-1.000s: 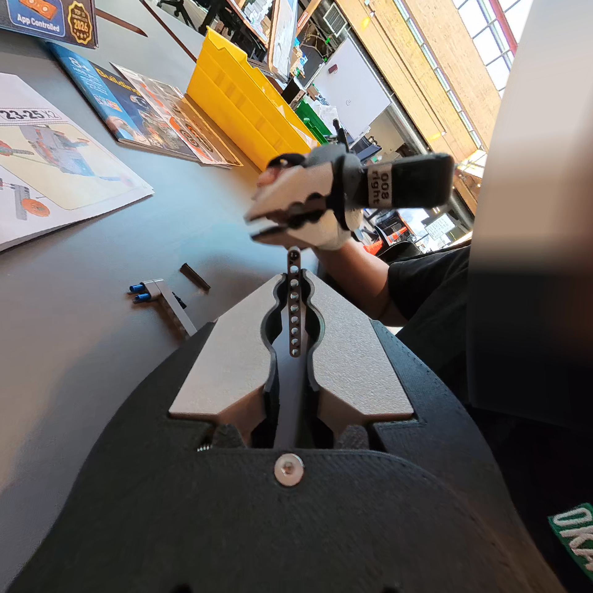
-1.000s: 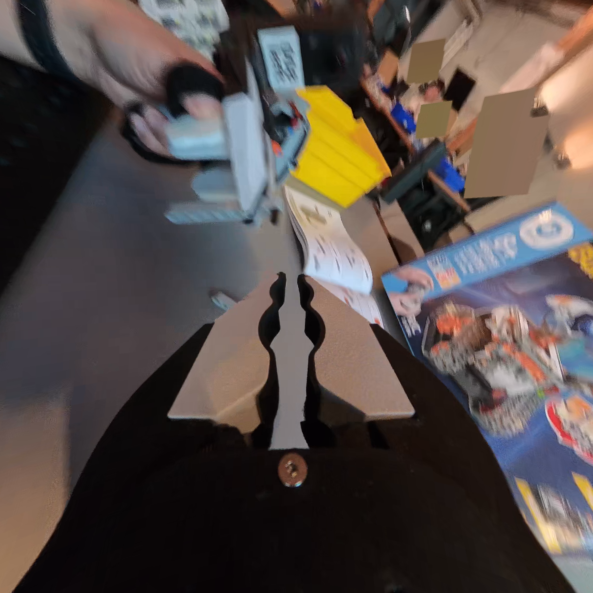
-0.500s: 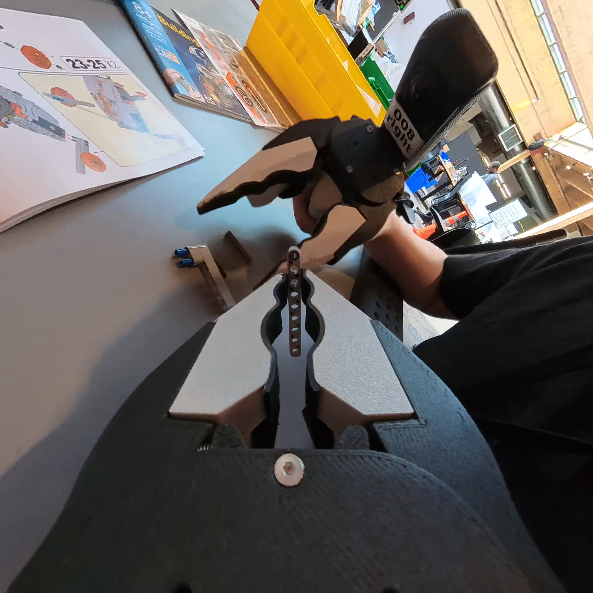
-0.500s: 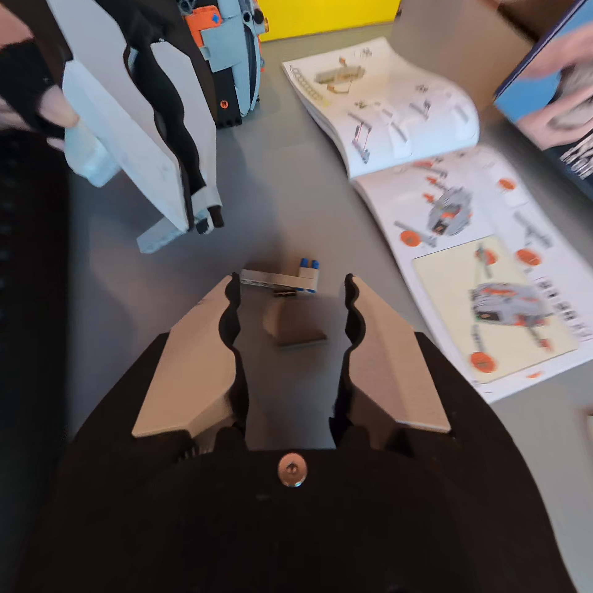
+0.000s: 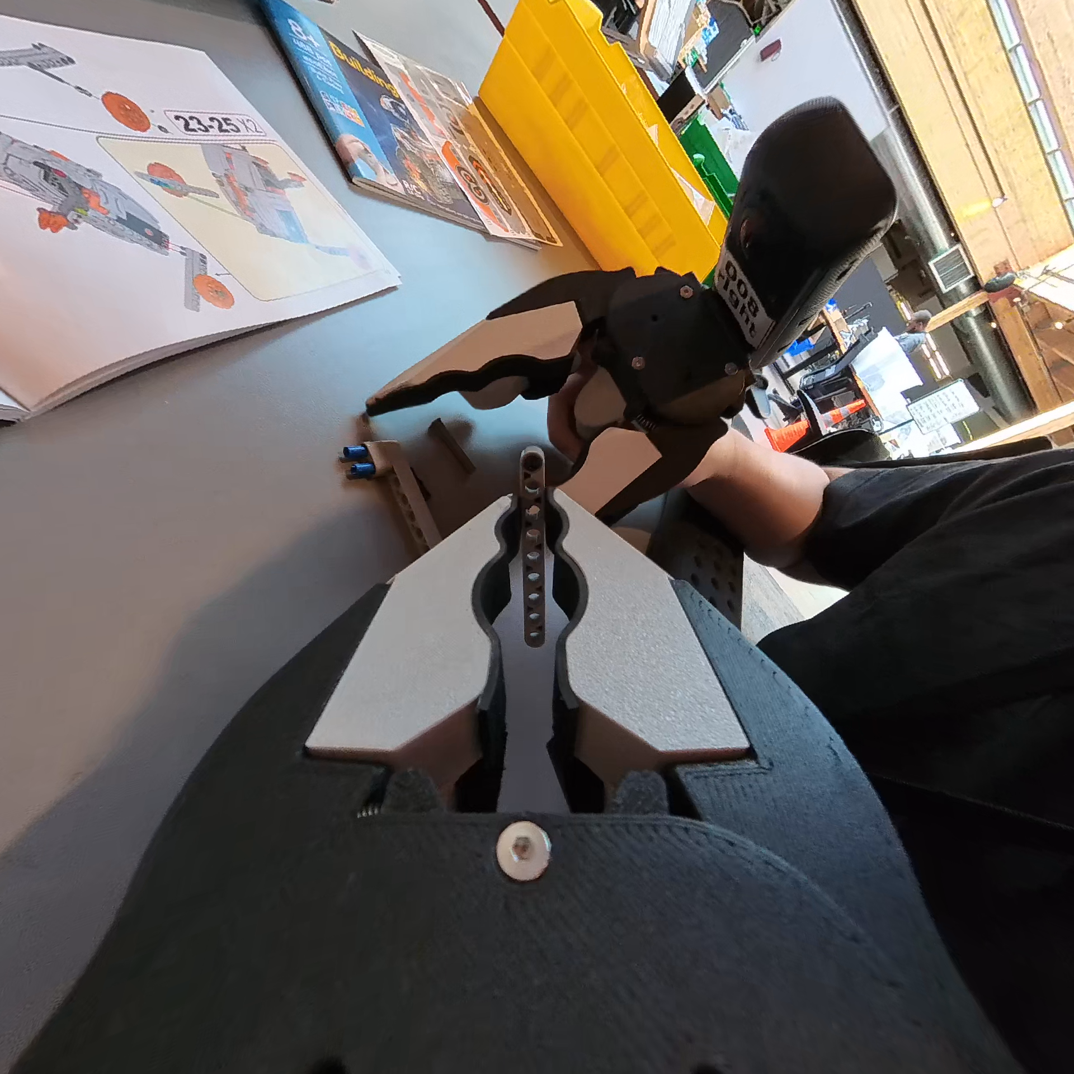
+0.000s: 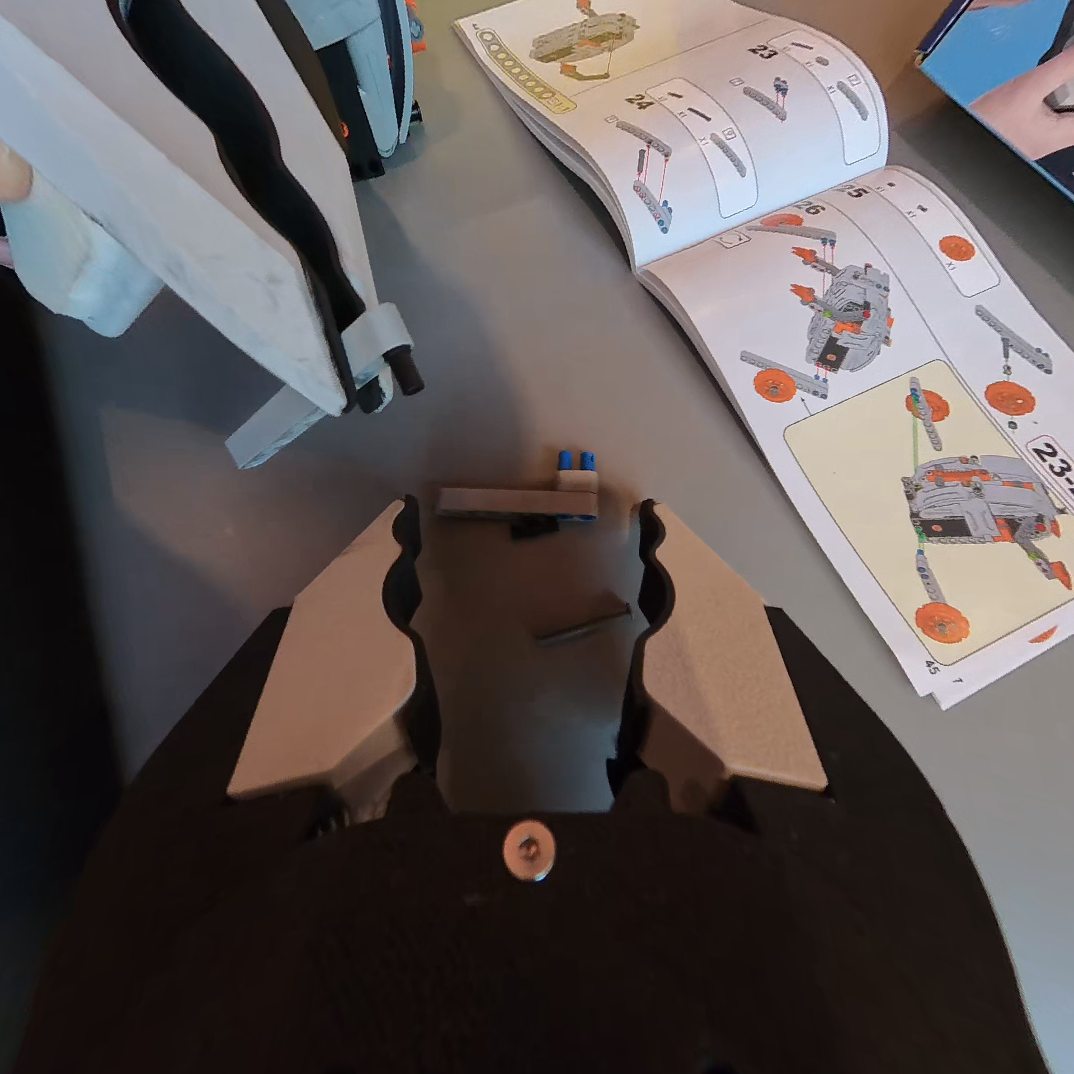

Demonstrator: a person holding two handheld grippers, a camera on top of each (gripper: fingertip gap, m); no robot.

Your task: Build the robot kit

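Observation:
My left gripper (image 5: 532,503) is shut on a dark grey perforated beam (image 5: 533,558) that sticks out past the fingertips. In the right wrist view it (image 6: 360,401) hangs at the upper left, and the beam (image 6: 378,334) carries a black pin (image 6: 408,372). My right gripper (image 6: 527,508) is open and empty, low over the grey table (image 6: 523,290). A light grey beam with two blue pins (image 6: 517,503) lies just beyond its fingertips. A thin dark axle (image 6: 584,627) lies between its fingers. One right finger (image 5: 494,348) reaches over that beam (image 5: 401,494) in the left wrist view.
An open instruction booklet (image 6: 813,290) lies to the right of the parts. A partly built grey and orange model (image 6: 378,87) stands behind the left gripper. A blue box (image 6: 1011,75), closed booklets (image 5: 407,128) and a yellow bin (image 5: 598,145) lie farther off. There is about 7 cm between the tips of the two grippers.
My right gripper has opened and swung down from beside the held beam to the table, over the blue-pinned beam and the axle. My left gripper stays shut on its beam.

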